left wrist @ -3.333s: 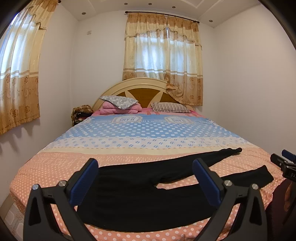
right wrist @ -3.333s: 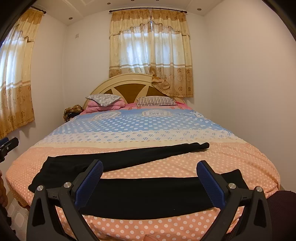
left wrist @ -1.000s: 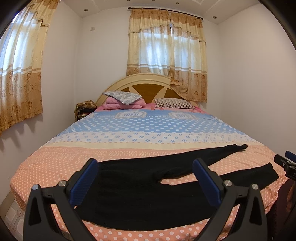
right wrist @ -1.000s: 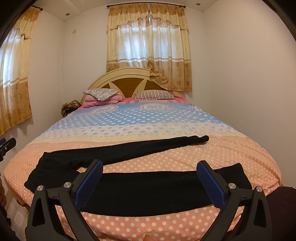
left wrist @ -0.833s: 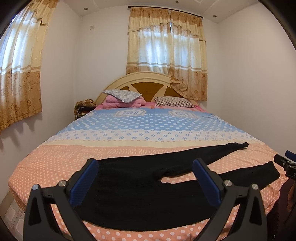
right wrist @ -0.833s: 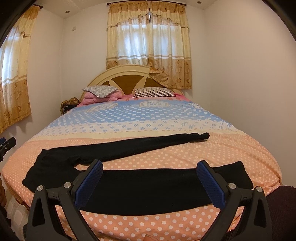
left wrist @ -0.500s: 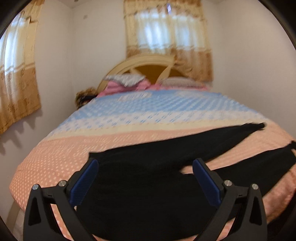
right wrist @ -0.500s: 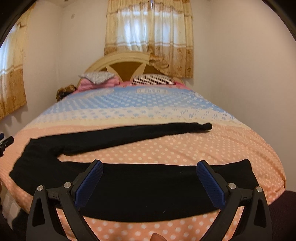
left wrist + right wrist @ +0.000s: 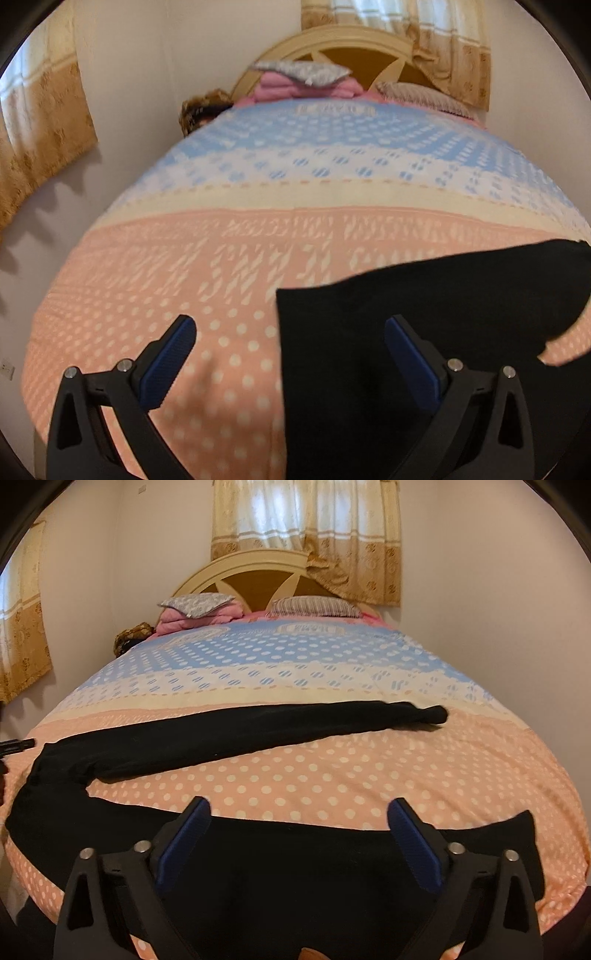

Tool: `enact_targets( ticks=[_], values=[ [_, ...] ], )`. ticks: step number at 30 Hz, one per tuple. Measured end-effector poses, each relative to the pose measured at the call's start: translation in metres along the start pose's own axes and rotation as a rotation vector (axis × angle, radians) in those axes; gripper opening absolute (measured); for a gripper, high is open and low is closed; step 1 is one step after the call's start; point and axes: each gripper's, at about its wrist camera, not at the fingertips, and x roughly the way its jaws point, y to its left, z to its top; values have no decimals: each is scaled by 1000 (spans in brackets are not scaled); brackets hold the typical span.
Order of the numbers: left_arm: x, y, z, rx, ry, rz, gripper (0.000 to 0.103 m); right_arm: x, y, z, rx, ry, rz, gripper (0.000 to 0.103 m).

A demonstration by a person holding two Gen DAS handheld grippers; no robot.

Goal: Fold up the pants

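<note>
A: How far along is the folding?

B: Not begun, I judge. The black pants [image 9: 229,734] lie flat on the bed [image 9: 369,775], at its foot end, legs splayed apart, no fold in them.

A: And the grippers?

B: The left gripper [image 9: 288,347] hangs over the waist edge, fingers apart. The right gripper [image 9: 297,827] is above the nearer leg; its fingers have just been closing a little, yet stand wide, clamping nothing.
</note>
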Motion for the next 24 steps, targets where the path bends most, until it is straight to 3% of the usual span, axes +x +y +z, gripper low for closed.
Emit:
enact_targets(
  ticks=[5,8,10,12,14,18,24],
  values=[
    [38,-3,11,10,96,-51,96,12,-6,10,-8,37,15,78],
    [53,-2,10,3,162,-73,82,19,-18,22,-23,49,-3,65],
    [58,-2,8,-13,196,-137,64,28,-38,37,-4,62,-27,64],
    [58,0,5,-24,189,-180,58,36,-58,51,34,72,-33,59],
    [59,-3,7,5,185,-187,51,52,-84,69,89,99,-41,39],
    [55,-14,8,58,206,-169,45,93,-132,104,181,173,-61,38],
    [64,-13,18,56,241,-181,45,156,-179,139,245,237,-82,38]
  ],
)
